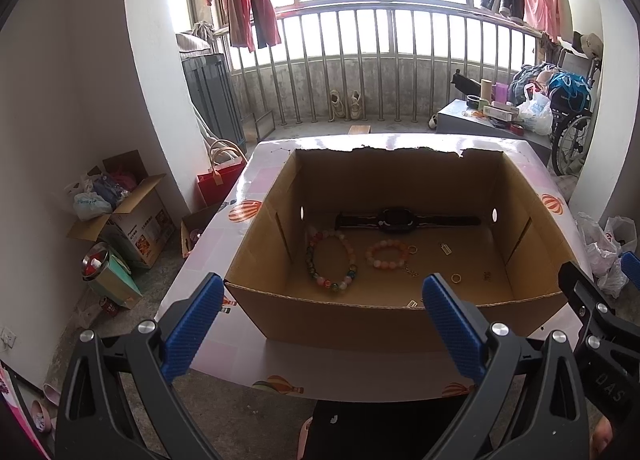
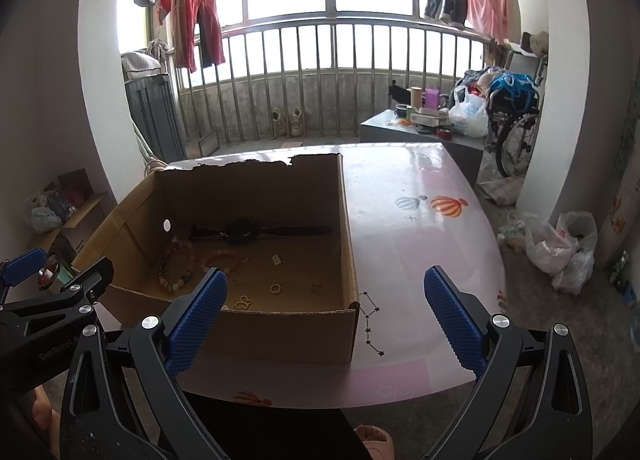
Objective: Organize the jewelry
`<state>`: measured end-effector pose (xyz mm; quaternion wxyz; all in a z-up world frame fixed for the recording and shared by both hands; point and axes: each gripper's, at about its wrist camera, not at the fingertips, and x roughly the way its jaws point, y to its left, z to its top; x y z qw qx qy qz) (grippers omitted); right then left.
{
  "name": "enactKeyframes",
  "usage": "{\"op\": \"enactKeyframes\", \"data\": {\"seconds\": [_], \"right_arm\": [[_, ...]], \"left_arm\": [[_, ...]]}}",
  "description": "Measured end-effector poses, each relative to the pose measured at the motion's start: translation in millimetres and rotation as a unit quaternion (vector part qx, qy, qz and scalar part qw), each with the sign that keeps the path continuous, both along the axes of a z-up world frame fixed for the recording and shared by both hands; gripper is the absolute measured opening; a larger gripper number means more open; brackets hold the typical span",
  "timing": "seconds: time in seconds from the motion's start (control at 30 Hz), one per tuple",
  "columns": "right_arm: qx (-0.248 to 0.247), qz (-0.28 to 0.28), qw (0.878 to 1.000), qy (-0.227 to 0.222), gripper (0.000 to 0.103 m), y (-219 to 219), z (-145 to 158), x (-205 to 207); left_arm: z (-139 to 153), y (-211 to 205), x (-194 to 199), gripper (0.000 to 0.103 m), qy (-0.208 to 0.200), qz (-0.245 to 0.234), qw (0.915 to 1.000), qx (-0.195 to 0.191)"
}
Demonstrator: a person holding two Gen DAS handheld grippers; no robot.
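Observation:
An open cardboard box (image 1: 360, 324) (image 2: 344, 220) stands on a pink table (image 1: 256, 176) (image 2: 420, 244). Inside lie a black watch (image 1: 400, 219) (image 2: 244, 231), a multicolour bead bracelet (image 1: 330, 260) (image 2: 173, 266), a pink bead bracelet (image 1: 387, 255) (image 2: 220, 258), a gold ring (image 1: 456, 278) (image 2: 275, 289) and several small charms. My left gripper (image 1: 324, 300) hovers open in front of the box's near wall, nothing between its fingers. My right gripper (image 2: 326, 296) is open too, over the box's near right corner, empty.
The table's right half (image 2: 432, 260) shows only printed balloons. Around the table are cardboard boxes (image 1: 128, 212), a red bag (image 1: 218, 180), plastic bags (image 2: 560, 248), a low grey cabinet (image 2: 424, 132) and a wheelchair (image 2: 516, 124). A railing (image 1: 360, 60) and hanging clothes fill the back.

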<state>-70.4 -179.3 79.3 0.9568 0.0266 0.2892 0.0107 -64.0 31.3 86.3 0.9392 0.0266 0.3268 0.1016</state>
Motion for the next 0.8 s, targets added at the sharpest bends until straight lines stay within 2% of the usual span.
{"op": "enactKeyframes", "data": {"seconds": [0.63,0.73,0.8], "right_arm": [[-0.002,0.005,1.000,0.001,0.095,-6,-3,-1],[0.016,0.021,1.000,0.001,0.095,-10,-2,-3],[0.012,0.016,1.000,-0.002,0.095,-13,0,-5]], "left_arm": [[-1,2,2,0.098,0.004,0.000,1.0000,-0.004],[-2,2,2,0.098,0.006,-0.008,0.9999,-0.013],[-4,1,4,0.098,0.010,-0.004,0.9999,-0.007]]}}
